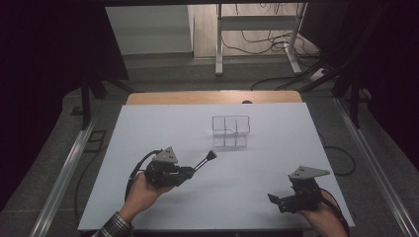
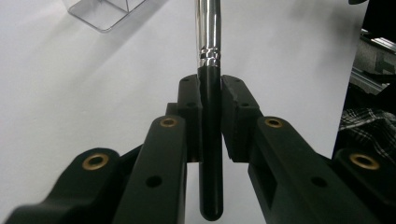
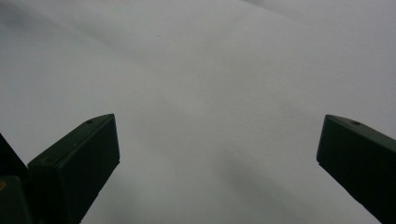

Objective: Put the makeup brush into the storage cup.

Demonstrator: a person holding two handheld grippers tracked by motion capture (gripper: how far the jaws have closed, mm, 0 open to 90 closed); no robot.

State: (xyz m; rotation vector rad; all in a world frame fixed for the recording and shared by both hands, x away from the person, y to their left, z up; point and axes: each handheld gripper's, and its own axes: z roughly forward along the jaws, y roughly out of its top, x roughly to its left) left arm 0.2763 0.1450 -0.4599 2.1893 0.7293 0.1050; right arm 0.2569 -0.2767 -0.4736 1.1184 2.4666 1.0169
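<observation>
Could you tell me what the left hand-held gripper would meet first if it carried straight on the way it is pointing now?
Probably the clear organizer. The left hand-held gripper points up and right across the table, and the makeup brush it holds leads, so the brush tip would likely touch the box's near wall first; depth is hard to judge.

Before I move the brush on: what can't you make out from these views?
- Brush head: cut off by the top edge in the left gripper view; small and dim in the high view.
- Clear organizer: its compartments are too faint to count in the high view, and it is cropped in the left gripper view.
</observation>
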